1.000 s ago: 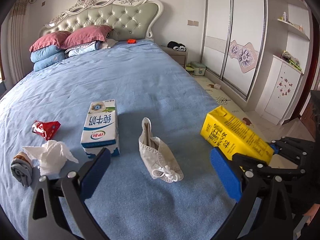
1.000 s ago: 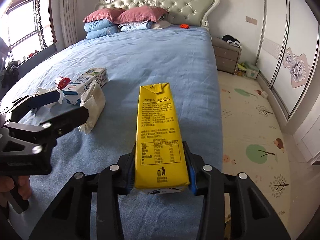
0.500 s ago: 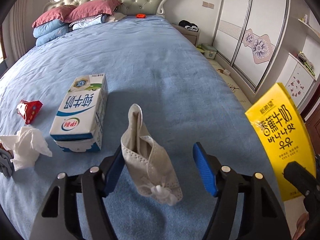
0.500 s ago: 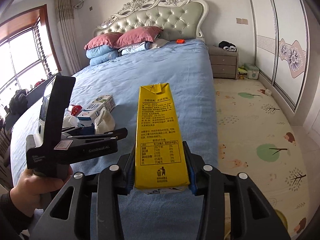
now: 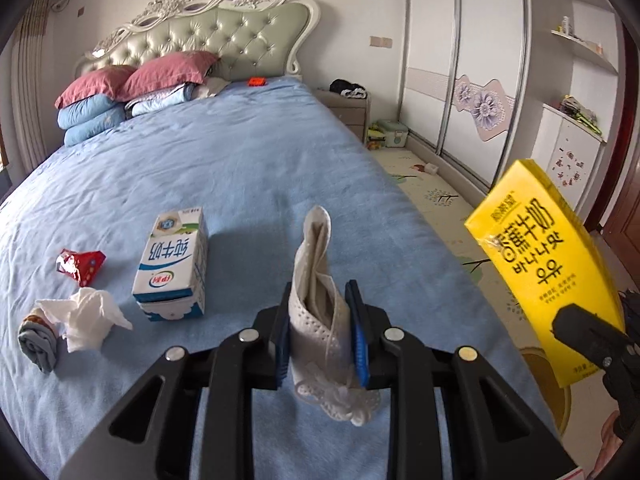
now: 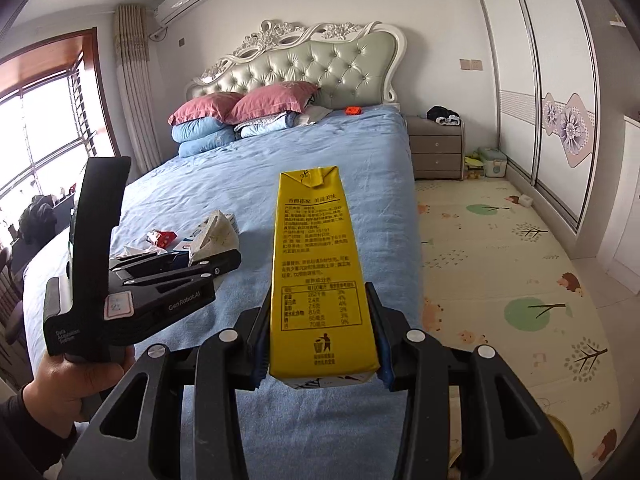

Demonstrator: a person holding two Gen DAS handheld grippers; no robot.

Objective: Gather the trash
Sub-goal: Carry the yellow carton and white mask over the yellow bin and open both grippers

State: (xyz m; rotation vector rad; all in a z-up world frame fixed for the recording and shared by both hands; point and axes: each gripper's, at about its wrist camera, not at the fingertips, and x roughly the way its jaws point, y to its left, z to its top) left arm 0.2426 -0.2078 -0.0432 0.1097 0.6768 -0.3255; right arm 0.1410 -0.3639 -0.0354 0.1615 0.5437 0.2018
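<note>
The left gripper sits at the bottom centre of the left wrist view, its jaws closed on a white face mask. The mask stands upright between the blue pads, its folded top pointing up and its ear loops bunched below them. In the right wrist view the same gripper appears at mid left, gripped by a bare hand, with the mask poking up from its tip.

The right gripper fills the bottom centre of its own view, jaws clamped on the lower end of a yellow carton, which points away from the camera. In the left wrist view that carton tilts at the right edge of the frame, over the floor mat, with black gripper parts across its lower end.

More trash lies on the blue bed, all in the left half of the left wrist view: a blue and white milk carton on its side, just left of the held mask; a red wrapper further left; a crumpled tissue below the wrapper; and a rolled grey item touching the tissue at the far left. Pink and blue pillows are stacked at the headboard in the upper left.
</note>
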